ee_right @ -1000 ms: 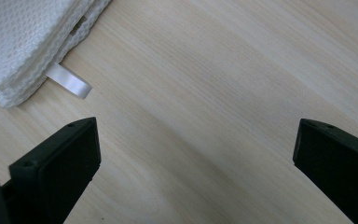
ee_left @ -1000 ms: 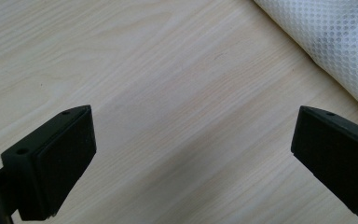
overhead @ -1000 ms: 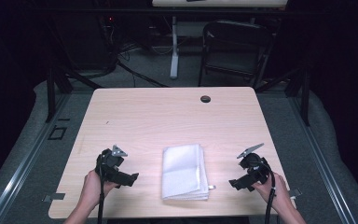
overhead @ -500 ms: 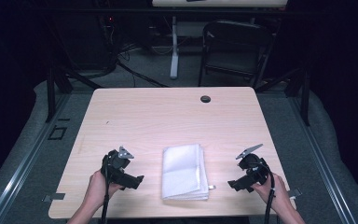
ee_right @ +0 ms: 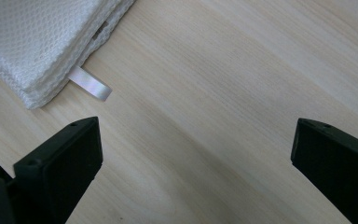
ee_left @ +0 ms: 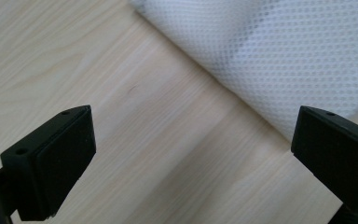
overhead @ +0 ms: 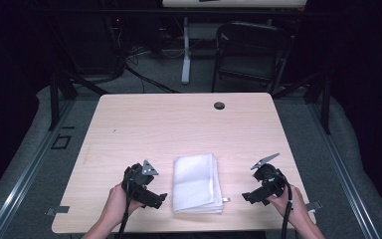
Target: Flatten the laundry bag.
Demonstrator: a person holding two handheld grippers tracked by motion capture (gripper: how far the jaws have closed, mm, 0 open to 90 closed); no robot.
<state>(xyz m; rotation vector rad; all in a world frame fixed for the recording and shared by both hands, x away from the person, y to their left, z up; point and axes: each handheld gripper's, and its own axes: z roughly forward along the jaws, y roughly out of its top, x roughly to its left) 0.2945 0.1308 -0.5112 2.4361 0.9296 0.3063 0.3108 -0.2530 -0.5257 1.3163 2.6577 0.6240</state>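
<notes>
Near edge of the light wood-grain table (overhead: pixel 129 124): my left gripper (overhead: pixel 151 198) sits at about 7 o'clock, jaws spread wide and holding nothing. In the left gripper view the bare table top lies between my pads (ee_left: pixel 56 163), and the edge of the folded white mesh-weave cloth (overhead: pixel 197 182) crosses near the far jaw, not touching as far as I can judge.

My right gripper (overhead: pixel 251 195) sits at about 5 o'clock, jaws likewise fully apart and empty. It is near the cloth's right side but clearly apart from it.

The cloth lies flat between the two grippers, at 6 o'clock on the table, folded in several layers with stacked edges visible in the right gripper view.

Progress, as I judge it: nothing gripped yet. Both grippers are posed either side of the cloth; taking hold and everything after is left to do.

Labels: a small white ribbon tag (ee_right: pixel 90 83) sticks out from the cloth's near right corner. It reads blank; no writing legible.

Far, at about 12 o'clock: a small dark round disc (overhead: pixel 219 105) near the table's far edge. No markings readable.
</notes>
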